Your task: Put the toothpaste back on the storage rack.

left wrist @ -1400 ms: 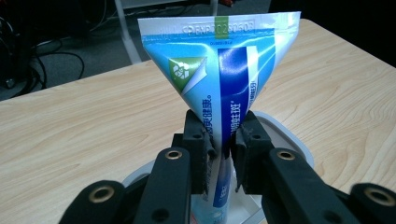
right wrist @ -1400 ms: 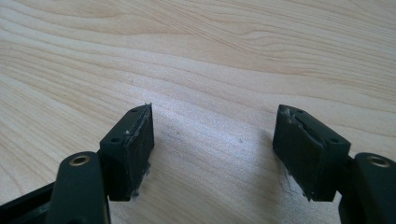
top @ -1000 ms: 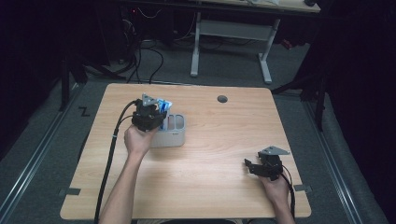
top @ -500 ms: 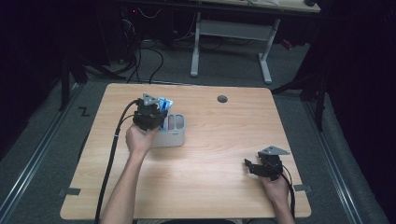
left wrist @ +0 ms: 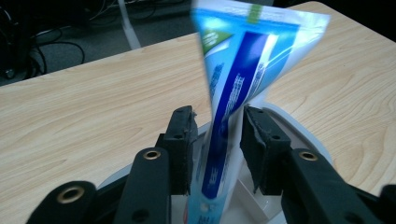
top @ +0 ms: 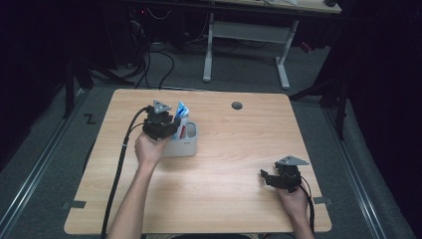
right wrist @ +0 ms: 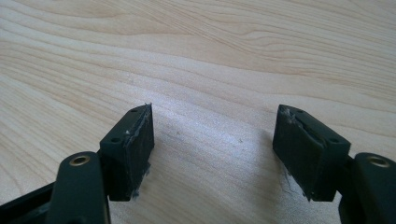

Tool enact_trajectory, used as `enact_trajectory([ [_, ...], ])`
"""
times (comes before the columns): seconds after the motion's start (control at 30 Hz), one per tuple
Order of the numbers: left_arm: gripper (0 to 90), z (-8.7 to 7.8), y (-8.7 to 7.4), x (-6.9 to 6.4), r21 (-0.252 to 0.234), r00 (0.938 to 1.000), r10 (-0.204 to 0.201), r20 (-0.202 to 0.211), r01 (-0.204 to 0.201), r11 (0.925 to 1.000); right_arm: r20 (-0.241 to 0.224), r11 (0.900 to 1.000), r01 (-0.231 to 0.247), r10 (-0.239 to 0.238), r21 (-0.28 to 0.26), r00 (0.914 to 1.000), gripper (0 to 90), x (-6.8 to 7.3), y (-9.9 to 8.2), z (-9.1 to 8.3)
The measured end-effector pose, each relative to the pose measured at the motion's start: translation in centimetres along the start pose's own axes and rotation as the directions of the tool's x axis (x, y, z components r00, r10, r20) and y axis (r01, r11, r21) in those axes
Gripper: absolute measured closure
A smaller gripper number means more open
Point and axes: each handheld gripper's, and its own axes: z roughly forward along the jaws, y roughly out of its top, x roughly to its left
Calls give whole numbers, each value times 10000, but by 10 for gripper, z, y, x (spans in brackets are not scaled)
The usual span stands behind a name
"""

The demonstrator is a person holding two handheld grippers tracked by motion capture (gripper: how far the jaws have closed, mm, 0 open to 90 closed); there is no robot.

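At the left-centre of the desk (top: 234, 149), the left claw (left wrist: 215, 149) sits over a white holder (top: 185, 144) with a blue-and-white toothpaste tube (left wrist: 243, 79) standing in it, crimped end up and tilted. The jaws have just been opening: the tube stands between them, a gap shows on either side, and neither pad presses on it. Judgement: the tube is placed in the holder and released; what is left for this hand is to draw the claw back without knocking the tube over. A red item in the holder beside the tube is too small to identify. The left hand (top: 149, 149) holds the claw from the near side, forearm running in from the near edge, jaws pointing far and slightly down.

At the near right, well apart from the holder, the right claw (right wrist: 212, 154) rests low over bare wood, jaws wide apart with nothing between them. The right hand (top: 293, 199) grips it from behind, jaws pointing left across the desk.
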Motion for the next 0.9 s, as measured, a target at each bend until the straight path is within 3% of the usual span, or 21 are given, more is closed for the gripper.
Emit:
enact_trajectory([
  [0.33,550,-16,-7,11,-532,9991,-415,-11,414,9977,1,10000,8,-8,7,10000,293,0,0,0],
  [0.9,501,-38,-13,20,-828,9984,-517,-249,495,9953,2,10000,4,-4,6,10000,293,0,0,0],
])
